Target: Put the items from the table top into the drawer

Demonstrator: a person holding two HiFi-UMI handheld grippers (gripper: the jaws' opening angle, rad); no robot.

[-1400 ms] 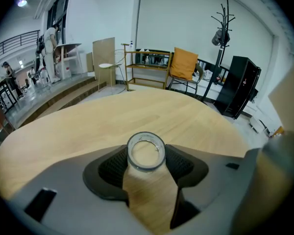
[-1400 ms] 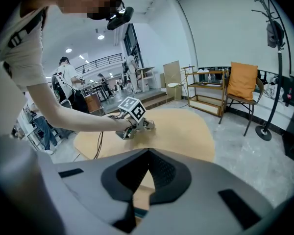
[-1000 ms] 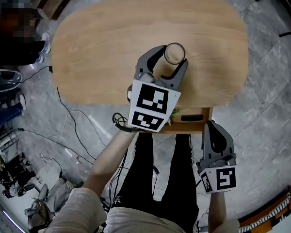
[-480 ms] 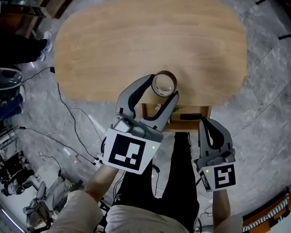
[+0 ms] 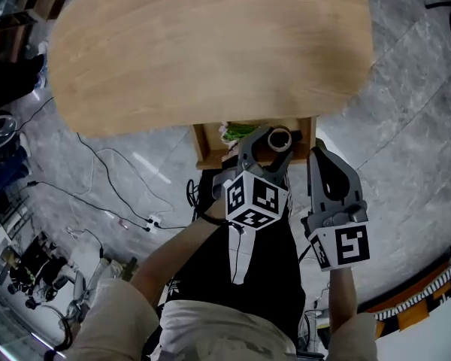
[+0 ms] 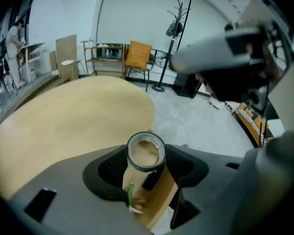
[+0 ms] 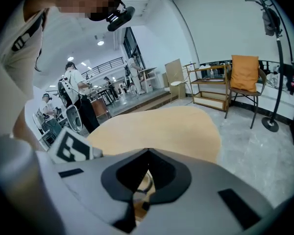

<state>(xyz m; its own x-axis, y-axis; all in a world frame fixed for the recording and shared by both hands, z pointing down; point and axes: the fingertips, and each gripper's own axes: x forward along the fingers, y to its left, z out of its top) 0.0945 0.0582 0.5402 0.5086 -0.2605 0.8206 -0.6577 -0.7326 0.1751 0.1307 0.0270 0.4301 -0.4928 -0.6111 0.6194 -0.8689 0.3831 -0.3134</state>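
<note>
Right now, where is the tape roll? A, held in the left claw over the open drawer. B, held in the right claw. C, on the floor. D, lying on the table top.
A: the left claw is shut on the tape roll, above the open drawer.

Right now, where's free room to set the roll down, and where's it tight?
The table top is bare all over. In the drawer, a green item lies at the left; the right part, under the tape roll in the left gripper, looks bare. Tight: the drawer's right wall, where the shut right gripper hangs.
</note>
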